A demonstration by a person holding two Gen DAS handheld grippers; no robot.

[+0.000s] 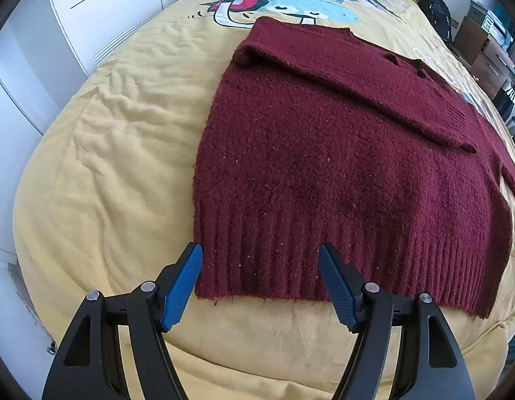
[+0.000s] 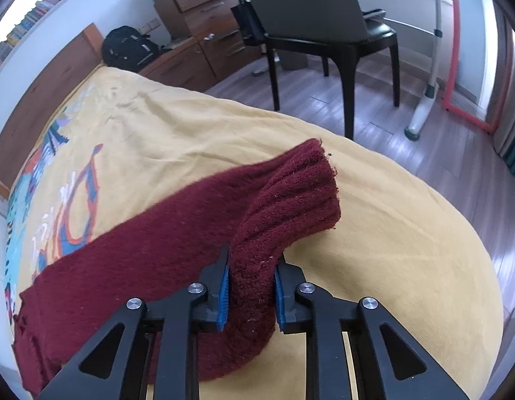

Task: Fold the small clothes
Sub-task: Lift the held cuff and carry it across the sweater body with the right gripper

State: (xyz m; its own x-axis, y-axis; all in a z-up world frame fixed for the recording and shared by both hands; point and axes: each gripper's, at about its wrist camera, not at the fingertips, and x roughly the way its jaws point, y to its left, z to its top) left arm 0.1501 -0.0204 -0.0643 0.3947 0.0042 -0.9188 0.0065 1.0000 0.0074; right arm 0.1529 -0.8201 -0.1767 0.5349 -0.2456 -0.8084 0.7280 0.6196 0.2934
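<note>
The right claw [image 2: 251,276] clamps the dark red knitted sweater's [image 1: 340,166] sleeve [image 2: 290,206]; the left claw [image 1: 260,280] gapes over its ribbed hem on the yellow bedspread [image 1: 107,166].

Bed with yellow cartoon-print cover [image 1: 117,153], creased, wooden headboard [image 2: 41,100] at its far end. White wardrobe doors [image 1: 91,6] beside the bed. Black backpack [image 2: 129,48] near the headboard corner, next to brown wooden drawer units [image 2: 204,16] with papers on top. Dark chair [image 2: 310,23] on grey wood-plank floor [image 2: 440,166]. White stand [image 2: 430,76] and red-framed panel [image 2: 457,66] beyond the chair.
</note>
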